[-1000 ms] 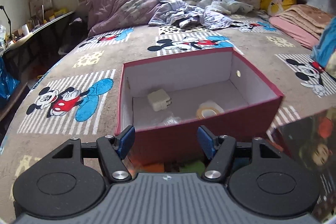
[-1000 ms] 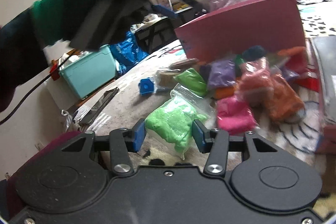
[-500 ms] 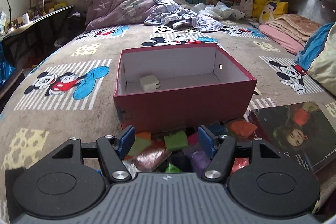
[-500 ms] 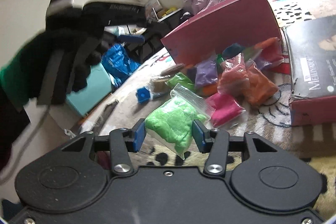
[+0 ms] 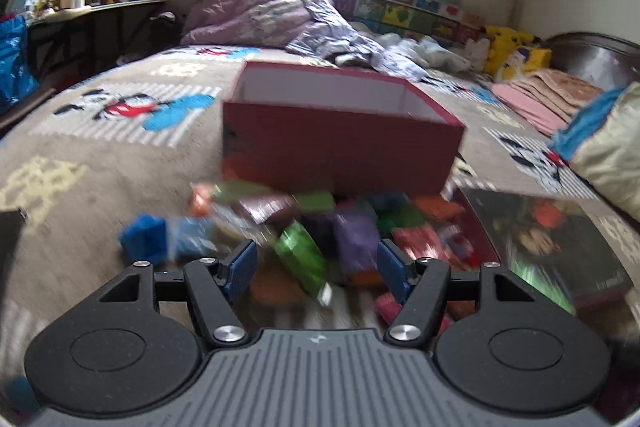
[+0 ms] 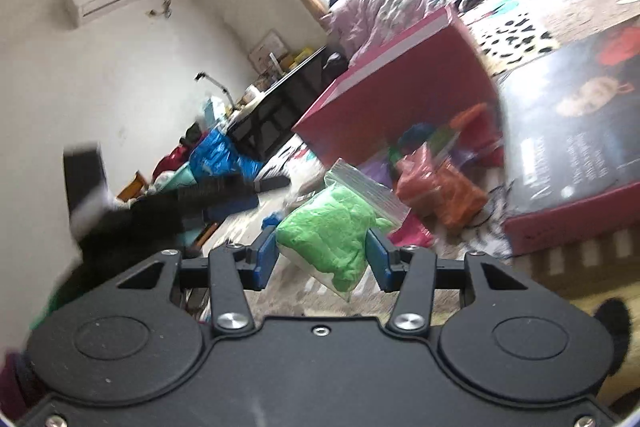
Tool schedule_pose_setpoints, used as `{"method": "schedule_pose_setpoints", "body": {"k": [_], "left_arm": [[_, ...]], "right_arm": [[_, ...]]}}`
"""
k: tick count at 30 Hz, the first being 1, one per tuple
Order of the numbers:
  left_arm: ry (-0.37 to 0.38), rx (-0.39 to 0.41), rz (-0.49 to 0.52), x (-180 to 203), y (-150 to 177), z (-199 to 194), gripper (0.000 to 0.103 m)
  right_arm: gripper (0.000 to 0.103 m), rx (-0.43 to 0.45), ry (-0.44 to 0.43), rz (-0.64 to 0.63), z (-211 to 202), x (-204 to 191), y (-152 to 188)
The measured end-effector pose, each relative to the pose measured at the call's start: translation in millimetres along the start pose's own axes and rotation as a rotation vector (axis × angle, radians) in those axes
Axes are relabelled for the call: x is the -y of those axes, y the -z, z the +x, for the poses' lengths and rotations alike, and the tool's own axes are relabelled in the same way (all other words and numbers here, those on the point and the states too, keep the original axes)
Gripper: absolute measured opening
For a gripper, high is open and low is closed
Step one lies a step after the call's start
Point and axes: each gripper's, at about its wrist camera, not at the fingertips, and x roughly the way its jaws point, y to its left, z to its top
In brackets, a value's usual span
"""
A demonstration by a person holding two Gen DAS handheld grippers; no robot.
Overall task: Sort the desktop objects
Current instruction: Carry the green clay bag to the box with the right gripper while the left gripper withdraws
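Left gripper [image 5: 314, 263] now lower, over bags [image 5: 356, 227]

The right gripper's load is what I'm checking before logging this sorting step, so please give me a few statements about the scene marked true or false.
1. The right gripper is shut on a zip bag of light green clay. True.
2. The left gripper holds a purple bag. False: its jaws stand apart with nothing clamped; the pile of coloured clay bags lies on the bed beyond them.
3. The red cardboard box stands open-topped behind the pile. True.
4. The box is yellow inside. False: its inner walls are white.
5. A dark printed box lid lies to the right of the pile in the left wrist view. True.
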Motion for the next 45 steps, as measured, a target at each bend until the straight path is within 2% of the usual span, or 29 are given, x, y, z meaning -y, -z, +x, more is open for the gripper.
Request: {"method": "schedule_pose_setpoints", "body": {"k": [7, 11, 13, 19, 24, 29, 34, 45], "left_arm": [[0.027, 0.003, 0.14, 15, 29, 14, 0.065], [-0.006, -0.009, 0.255, 24, 43, 24, 0.065], [-0.026, -0.013, 0.279, 24, 46, 27, 0.065], [-0.026, -0.045, 0.255, 12, 46, 39, 0.065], [-0.02, -0.085, 0.229, 3, 45, 54, 0.065], [-0.008, -0.083, 0.22, 1, 47, 65, 0.081], [-0.02, -0.088, 0.177, -2, 48, 71, 0.097], [0.0, -0.107, 0.191, -4, 47, 72, 0.099]], "right_arm": [[0.048, 0.022, 0.043, -0.107, 4, -14, -29], [0.048, 0.01, 0.079, -0.202, 20, -26, -50], [0.048, 0.009, 0.091, -0.24, 29, -30, -63], [0.048, 0.019, 0.115, -0.331, 54, -42, -103], [0.048, -0.01, 0.145, -0.415, 78, -52, -129], [0.048, -0.047, 0.177, -0.455, 109, -51, -156], [0.048, -0.108, 0.234, -0.462, 150, -40, -181], [0.048, -0.297, 0.401, -0.515, 225, -10, -197]]}}
